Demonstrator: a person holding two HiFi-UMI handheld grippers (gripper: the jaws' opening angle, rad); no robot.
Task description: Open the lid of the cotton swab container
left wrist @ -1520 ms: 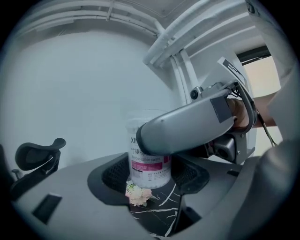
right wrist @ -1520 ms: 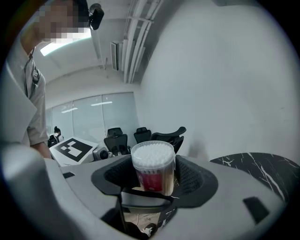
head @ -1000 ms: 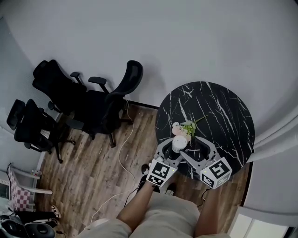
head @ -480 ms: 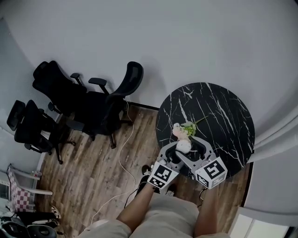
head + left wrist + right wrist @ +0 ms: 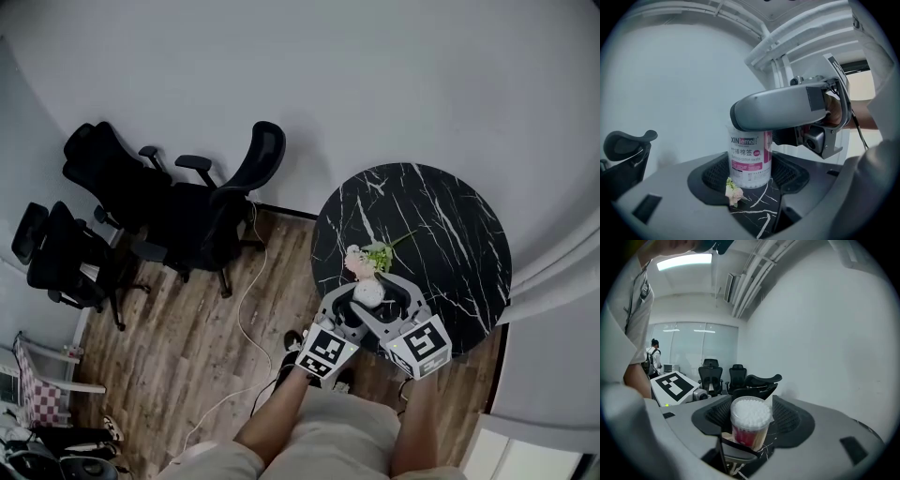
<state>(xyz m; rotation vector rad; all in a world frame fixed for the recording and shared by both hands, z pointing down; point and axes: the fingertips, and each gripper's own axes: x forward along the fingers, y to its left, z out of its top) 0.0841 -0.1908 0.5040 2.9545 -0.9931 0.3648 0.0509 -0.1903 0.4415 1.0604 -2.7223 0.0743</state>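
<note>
The cotton swab container (image 5: 367,292) stands near the front edge of the round black marble table (image 5: 441,234). It is a clear tub with a pink-and-white label (image 5: 750,157) and a clear lid (image 5: 750,412) over white swab tips. My left gripper (image 5: 751,171) is shut on its lower body, pads against both sides. My right gripper (image 5: 751,417) comes in from the other side and is shut around the lid. One of its grey fingers (image 5: 778,110) crosses the container's top in the left gripper view. The two grippers' jaws cross each other around the tub in the head view.
A small sprig of artificial flowers (image 5: 366,260) lies on the table just behind the container, and shows at its foot (image 5: 733,192). Black office chairs (image 5: 225,202) stand on the wood floor to the left, with a white cable (image 5: 246,309) trailing. A curtain (image 5: 553,272) hangs at right.
Both grippers have drawn in around the container and their marker cubes have come closer together. The jaws' spread is narrower than a second ago.
</note>
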